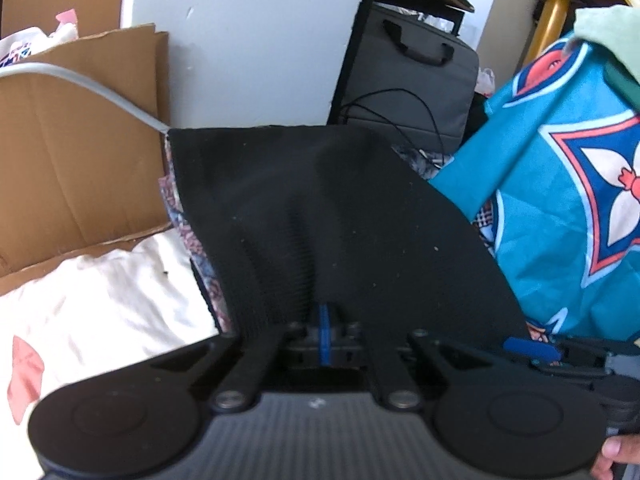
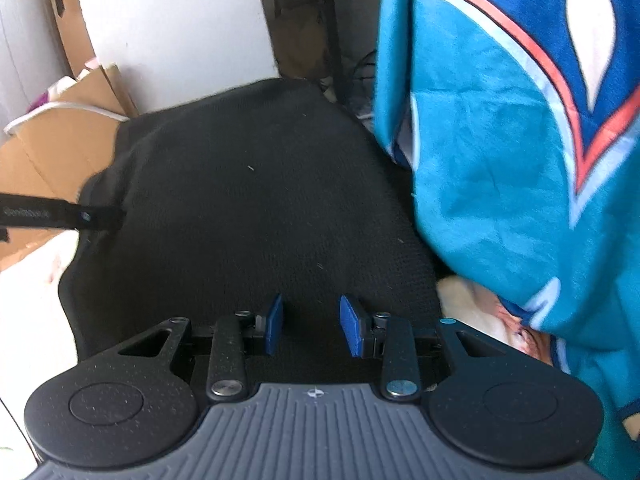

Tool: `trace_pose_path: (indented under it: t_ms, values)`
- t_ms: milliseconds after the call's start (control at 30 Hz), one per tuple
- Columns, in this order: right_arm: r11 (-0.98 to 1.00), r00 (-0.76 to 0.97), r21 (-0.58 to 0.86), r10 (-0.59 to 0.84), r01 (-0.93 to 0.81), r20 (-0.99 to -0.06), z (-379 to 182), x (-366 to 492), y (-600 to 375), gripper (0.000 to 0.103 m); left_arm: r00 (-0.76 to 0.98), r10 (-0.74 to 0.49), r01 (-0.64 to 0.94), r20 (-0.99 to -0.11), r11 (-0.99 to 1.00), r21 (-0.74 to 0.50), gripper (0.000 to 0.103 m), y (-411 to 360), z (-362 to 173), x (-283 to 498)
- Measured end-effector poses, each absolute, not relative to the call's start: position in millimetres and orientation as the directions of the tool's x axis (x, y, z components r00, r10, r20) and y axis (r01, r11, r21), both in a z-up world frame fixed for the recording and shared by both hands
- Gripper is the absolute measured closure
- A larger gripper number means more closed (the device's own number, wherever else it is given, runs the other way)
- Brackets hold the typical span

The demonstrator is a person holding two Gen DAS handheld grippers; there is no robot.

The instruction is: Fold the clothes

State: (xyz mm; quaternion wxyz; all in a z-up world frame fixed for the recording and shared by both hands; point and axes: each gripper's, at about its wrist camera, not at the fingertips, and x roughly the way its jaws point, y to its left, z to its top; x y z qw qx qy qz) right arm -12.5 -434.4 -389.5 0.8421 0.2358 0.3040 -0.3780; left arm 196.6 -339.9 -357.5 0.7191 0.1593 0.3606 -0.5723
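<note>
While pinched, black garment (image 1: 320, 208) stretches forward.

It was a lived-in room of a home: a turquoise patterned sheet (image 1: 560, 184) hung at one side, opened cardboard boxes (image 1: 80, 152) leaned on a white wall (image 1: 248, 40), and a grey laptop bag (image 1: 412, 80) stood under furniture.

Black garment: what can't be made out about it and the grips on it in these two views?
- Left wrist view: the black garment covers the tips of the left gripper; how much cloth it pinches is hidden.
- Right wrist view: right gripper jaws stand apart; whether they touch the cloth cannot be told.
- Both views: the garment's type and near edge are cut off by the gripper bodies.
- The teal patterned fabric runs off frame.
</note>
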Motion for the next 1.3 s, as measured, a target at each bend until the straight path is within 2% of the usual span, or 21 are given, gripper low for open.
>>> trace_pose_path:
  t_ms: [267,467,533,567,600,633,700,733,800,867,933,1000,1167,1300]
  values:
    - [0.611,0.463,0.087,-0.491,0.787,-0.738,-399.7,-25.9,-436.3,0.064,0.055,-0.699,0.949,-0.713,0.26,-0.181,0.101,-331.9,-354.6,195.3]
    - [0.507,0.42,0.145,-0.485,0.849,-0.767,-375.2,-44.2,-424.6,0.064,0.08,-0.632,0.945,-0.771,0.294,-0.144,0.099,-312.3,-343.3,198.2]
    - [0.485,0.422,0.167,-0.484,0.859,-0.766,-363.1,-51.6,-421.5,0.063,0.091,-0.629,0.943,-0.772,0.303,-0.136,0.096,-309.7,-331.2,198.9]
    - [0.479,0.429,0.183,-0.475,0.858,-0.768,-357.8,-53.9,-421.3,0.061,0.09,-0.631,0.941,-0.771,0.306,-0.141,0.088,-309.2,-324.0,199.3]
    - [0.479,0.432,0.189,-0.469,0.857,-0.771,-353.7,-55.0,-420.9,0.053,0.091,-0.634,0.94,-0.768,0.31,-0.145,0.072,-309.0,-317.1,199.5]
    - [0.482,0.429,0.184,-0.466,0.856,-0.774,-350.7,-54.7,-420.5,0.047,0.099,-0.638,0.94,-0.764,0.313,-0.14,0.064,-308.9,-310.5,199.5]
    - [0.491,0.42,0.168,-0.464,0.855,-0.779,-346.5,-52.7,-420.1,0.043,0.134,-0.651,0.941,-0.747,0.319,-0.11,0.042,-307.9,-297.0,198.4]
    - [0.494,0.421,0.167,-0.463,0.853,-0.78,-344.8,-52.0,-420.6,0.042,0.149,-0.656,0.939,-0.74,0.328,-0.101,0.037,-306.1,-290.7,198.5]
    - [0.493,0.43,0.176,-0.466,0.852,-0.773,-339.2,-51.6,-421.1,0.04,0.181,-0.664,0.935,-0.725,0.345,-0.083,0.019,-302.6,-278.3,198.6]
    - [0.487,0.437,0.187,-0.473,0.853,-0.765,-330.1,-51.2,-419.7,0.033,0.21,-0.67,0.925,-0.712,0.372,-0.078,0.014,-296.4,-265.8,198.5]
    - [0.489,0.439,0.19,-0.465,0.851,-0.769,-316.8,-50.7,-415.4,0.015,0.232,-0.666,0.903,-0.709,0.419,-0.098,0.005,-283.2,-254.4,200.9]
    - [0.49,0.45,0.203,-0.463,0.848,-0.763,-302.2,-50.5,-410.5,0.006,0.249,-0.648,0.881,-0.719,0.46,-0.11,0.002,-270.6,-244.5,207.6]
    - [0.494,0.462,0.231,-0.417,0.838,-0.783,-267.9,-45.4,-398.3,0.001,0.328,-0.574,0.857,-0.75,0.514,-0.019,0.001,-249.8,-215.2,207.4]
    - [0.535,0.423,0.178,-0.379,0.826,-0.823,-242.1,-34.0,-386.5,0.001,0.332,-0.539,0.845,-0.774,0.535,-0.011,0.001,-234.7,-193.1,215.2]
